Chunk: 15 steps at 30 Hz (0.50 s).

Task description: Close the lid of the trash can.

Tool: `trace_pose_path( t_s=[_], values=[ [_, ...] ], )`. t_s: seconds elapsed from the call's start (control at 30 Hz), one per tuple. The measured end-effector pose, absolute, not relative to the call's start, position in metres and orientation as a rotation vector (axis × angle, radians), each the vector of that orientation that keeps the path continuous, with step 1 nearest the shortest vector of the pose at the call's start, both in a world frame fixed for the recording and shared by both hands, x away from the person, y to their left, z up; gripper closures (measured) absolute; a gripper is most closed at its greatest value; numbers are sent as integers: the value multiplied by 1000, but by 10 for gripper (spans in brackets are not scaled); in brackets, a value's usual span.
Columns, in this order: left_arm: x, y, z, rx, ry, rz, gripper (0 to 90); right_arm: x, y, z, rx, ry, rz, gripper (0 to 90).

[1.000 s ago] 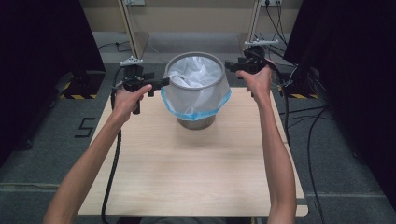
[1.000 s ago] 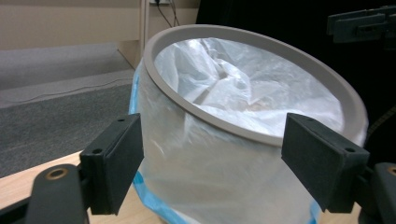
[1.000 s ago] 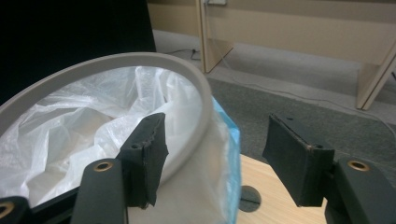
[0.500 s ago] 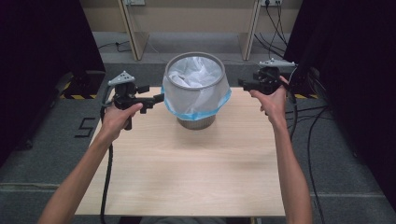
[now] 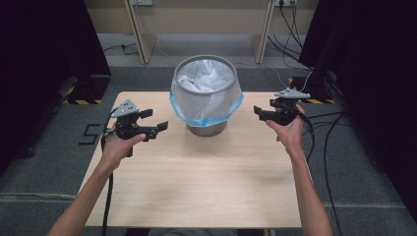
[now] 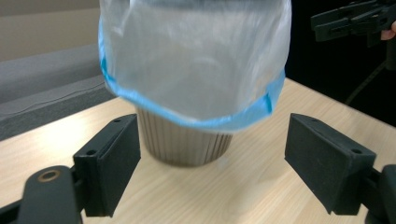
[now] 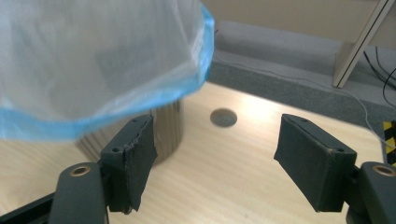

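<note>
The bin (image 5: 206, 101) stands at the upper middle of the high view, on the far half of the wooden surface (image 5: 196, 182), lined with a thin white bag (image 5: 204, 78) whose blue-edged hem (image 5: 231, 112) is folded down over the rim and hangs loose around the ribbed grey wall.

My left claw (image 5: 158, 129) hovers at middle left, my right claw (image 5: 257, 112) at middle right, each well apart from the bin. Both are spread wide with nothing between the pads; the right one's jaws have just been opening.

I judge the bag film to be very light, limp and slippery, likely to crumple and slide rather than hold a shape, and easy to tear if snagged. The hem (image 6: 187, 123) looks like the best place to pinch: the doubled blue edge (image 7: 140, 105), where it hangs free of the wall. The bin itself seems stiff and light; a hard pull on the bag could tip it.
</note>
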State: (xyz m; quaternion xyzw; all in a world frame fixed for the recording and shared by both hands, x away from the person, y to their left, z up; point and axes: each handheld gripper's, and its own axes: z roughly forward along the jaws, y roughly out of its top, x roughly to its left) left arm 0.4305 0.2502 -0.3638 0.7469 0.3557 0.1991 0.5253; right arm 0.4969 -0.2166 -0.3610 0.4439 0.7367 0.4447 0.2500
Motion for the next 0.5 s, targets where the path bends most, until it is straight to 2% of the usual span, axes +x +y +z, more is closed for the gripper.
trace_pose_path(
  t_s=[0.13,0.5],
  values=[
    [426,253,-379,1806,858,460,177,494,-217,-375,1216,2026,1203,281],
    [403,263,-452,1857,897,394,185,477,-219,-408,1245,2077,1159,289]
  ],
)
